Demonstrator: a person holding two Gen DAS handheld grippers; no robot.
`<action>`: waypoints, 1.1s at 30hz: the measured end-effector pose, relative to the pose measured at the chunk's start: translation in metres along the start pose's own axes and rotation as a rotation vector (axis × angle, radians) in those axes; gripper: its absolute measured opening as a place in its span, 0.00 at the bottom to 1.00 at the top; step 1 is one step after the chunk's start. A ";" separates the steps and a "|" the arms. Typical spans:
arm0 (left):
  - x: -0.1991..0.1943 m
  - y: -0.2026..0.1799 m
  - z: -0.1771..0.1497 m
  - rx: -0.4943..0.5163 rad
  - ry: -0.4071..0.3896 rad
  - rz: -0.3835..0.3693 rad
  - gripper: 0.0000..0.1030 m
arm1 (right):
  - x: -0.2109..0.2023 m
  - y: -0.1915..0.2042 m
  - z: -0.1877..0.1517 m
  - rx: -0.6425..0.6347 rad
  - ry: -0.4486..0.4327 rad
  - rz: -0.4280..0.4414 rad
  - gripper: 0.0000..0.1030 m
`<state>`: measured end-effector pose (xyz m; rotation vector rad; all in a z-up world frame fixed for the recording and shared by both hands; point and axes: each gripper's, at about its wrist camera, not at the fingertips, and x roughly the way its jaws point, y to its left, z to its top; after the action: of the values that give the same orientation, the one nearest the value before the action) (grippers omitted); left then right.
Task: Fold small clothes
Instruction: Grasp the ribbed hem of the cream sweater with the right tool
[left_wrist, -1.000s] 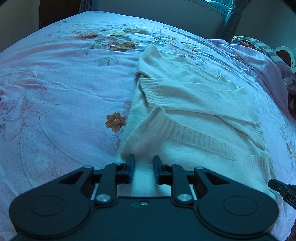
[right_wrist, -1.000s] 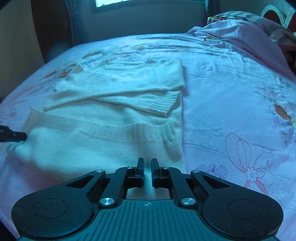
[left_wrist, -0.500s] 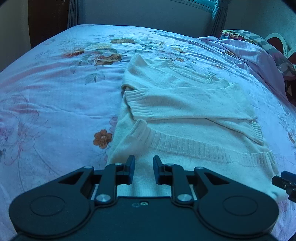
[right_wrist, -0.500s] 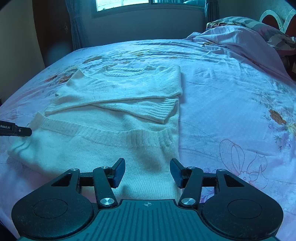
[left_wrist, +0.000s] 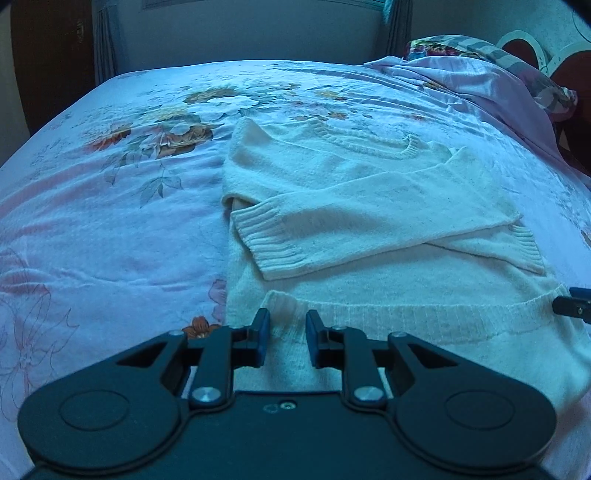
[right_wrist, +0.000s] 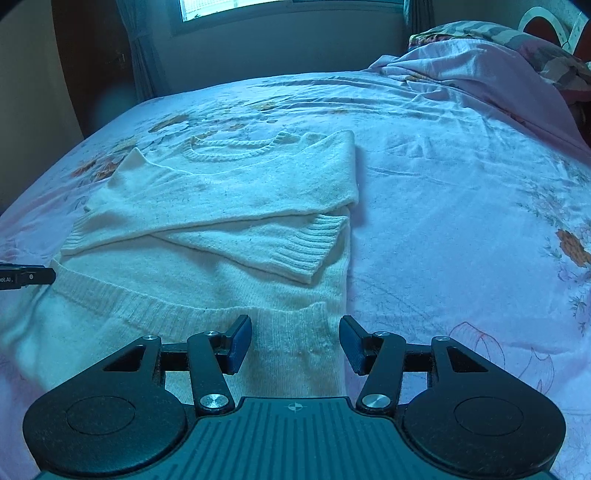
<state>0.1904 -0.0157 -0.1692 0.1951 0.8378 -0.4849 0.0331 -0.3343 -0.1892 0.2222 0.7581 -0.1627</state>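
Observation:
A white knit sweater (left_wrist: 369, 192) lies on the bed with both sleeves crossed over its chest and its ribbed hem folded up towards the sleeves. It also shows in the right wrist view (right_wrist: 229, 206). My left gripper (left_wrist: 283, 338) sits over the hem's left corner, jaws a small way apart, nothing between them. My right gripper (right_wrist: 295, 341) is wide open over the hem's right corner, holding nothing. The right gripper's tip shows at the left view's edge (left_wrist: 572, 308).
The bed has a pale floral sheet (right_wrist: 461, 221). A bunched pink blanket and pillow (right_wrist: 498, 66) lie at the far right. A wall and window are beyond the far edge of the bed.
My right gripper has opened wide and let go of the hem. Both grippers have pulled back and risen, so more of the sweater shows.

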 end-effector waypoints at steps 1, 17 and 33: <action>0.002 0.001 0.000 0.012 0.003 -0.012 0.19 | 0.004 -0.001 0.000 -0.001 0.005 0.004 0.52; 0.006 0.012 -0.003 0.039 0.003 0.000 0.25 | 0.006 -0.014 0.002 0.013 0.022 0.098 0.33; 0.006 0.011 -0.005 0.036 0.064 -0.083 0.05 | 0.005 -0.012 -0.002 0.037 0.093 0.193 0.26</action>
<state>0.1953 -0.0066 -0.1769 0.2105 0.9023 -0.5746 0.0321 -0.3457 -0.1959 0.3383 0.8215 0.0172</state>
